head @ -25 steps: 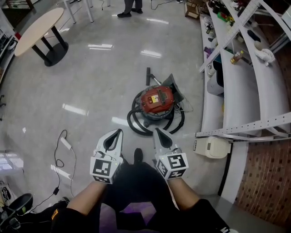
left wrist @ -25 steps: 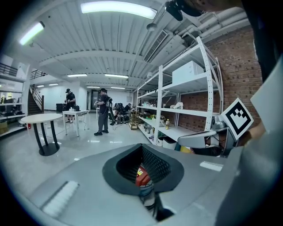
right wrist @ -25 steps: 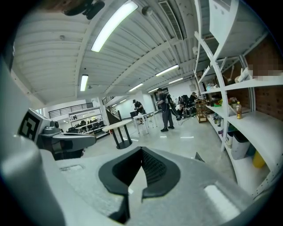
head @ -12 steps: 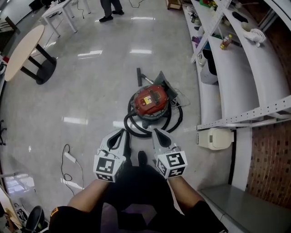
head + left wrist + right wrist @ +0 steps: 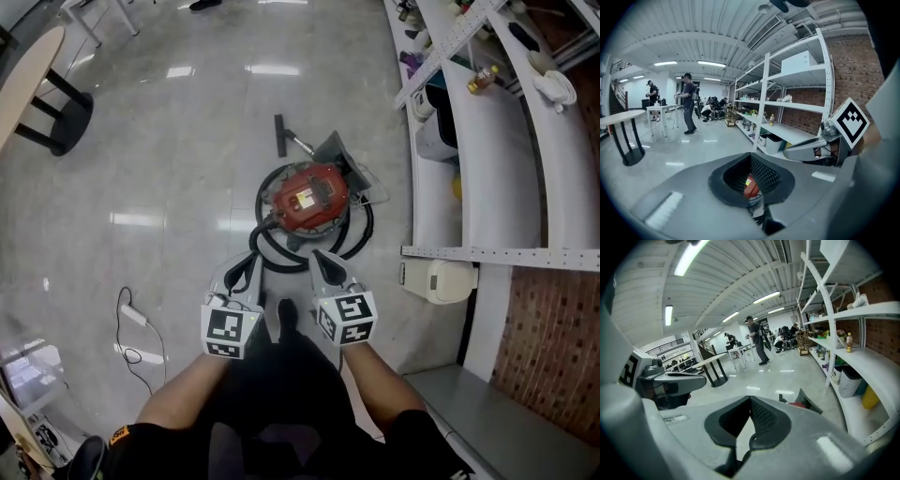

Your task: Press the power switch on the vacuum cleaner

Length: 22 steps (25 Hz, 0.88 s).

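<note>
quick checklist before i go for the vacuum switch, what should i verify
1. Vacuum cleaner in sight, on the floor ahead: ok.
2. Power switch picked out on it: cannot tell, too small.
3. Left tool empty, jaws together: ok.
4. Right tool empty, jaws together: ok.
5. Tool at the vacuum cleaner: not ok, both short of it.
6. Hose clear of its top: ok, coiled round the base.
</note>
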Each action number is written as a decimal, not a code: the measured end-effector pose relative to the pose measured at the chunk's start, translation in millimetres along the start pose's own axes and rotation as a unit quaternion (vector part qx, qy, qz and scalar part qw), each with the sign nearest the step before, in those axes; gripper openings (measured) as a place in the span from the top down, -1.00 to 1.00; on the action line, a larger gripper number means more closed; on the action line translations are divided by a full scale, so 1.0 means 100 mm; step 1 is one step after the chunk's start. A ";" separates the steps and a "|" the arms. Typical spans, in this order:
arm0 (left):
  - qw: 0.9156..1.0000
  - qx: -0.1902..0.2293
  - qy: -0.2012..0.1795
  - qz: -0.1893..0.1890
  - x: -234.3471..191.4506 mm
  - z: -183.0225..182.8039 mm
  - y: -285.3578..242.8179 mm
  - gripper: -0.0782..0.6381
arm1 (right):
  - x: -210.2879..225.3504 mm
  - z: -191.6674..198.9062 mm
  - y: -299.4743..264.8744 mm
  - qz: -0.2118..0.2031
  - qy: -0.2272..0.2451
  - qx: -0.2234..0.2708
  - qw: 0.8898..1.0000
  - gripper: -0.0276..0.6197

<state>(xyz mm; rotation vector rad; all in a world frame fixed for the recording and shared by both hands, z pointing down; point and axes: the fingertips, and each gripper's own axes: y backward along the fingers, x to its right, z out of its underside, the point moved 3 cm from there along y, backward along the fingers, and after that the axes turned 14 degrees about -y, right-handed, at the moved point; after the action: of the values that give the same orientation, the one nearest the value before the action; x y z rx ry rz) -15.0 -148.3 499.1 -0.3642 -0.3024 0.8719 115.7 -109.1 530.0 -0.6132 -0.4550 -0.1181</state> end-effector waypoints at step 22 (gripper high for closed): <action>0.990 -0.109 0.029 0.081 -0.85 1.57 -1.74 0.74 | 1.18 0.87 -2.46 0.124 -0.040 -0.173 0.976 0.94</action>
<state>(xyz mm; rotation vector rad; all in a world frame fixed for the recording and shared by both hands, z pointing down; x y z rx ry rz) -11.2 -288.5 705.3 -0.6235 -0.3176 0.9890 129.7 -255.9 775.3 -1.0141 -0.4347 0.0677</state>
